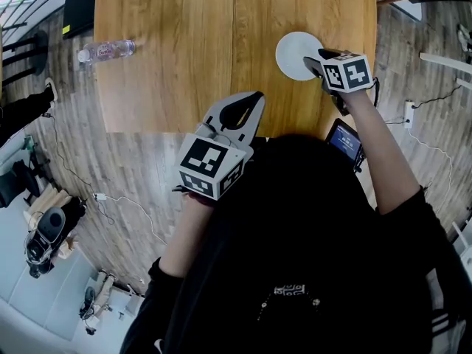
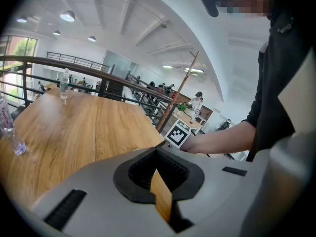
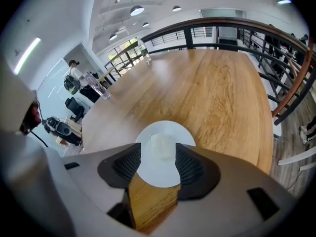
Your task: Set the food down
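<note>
wooden bench (image 1: 184, 50) in an open hall. my right gripper (image 3: 158, 154) has its jaws wide over the white plate (image 3: 159, 177), where a pale lump of food (image 3: 162, 146) lies ungripped, long axis unclear. left gripper (image 1: 253, 100) jaws closed, empty. bottle (image 1: 105, 50) label unreadable.

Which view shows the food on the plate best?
Right gripper view: the pale food lies unobstructed on the white plate, seen between open fingers. Head view shows only the plate; left gripper view, neither.
</note>
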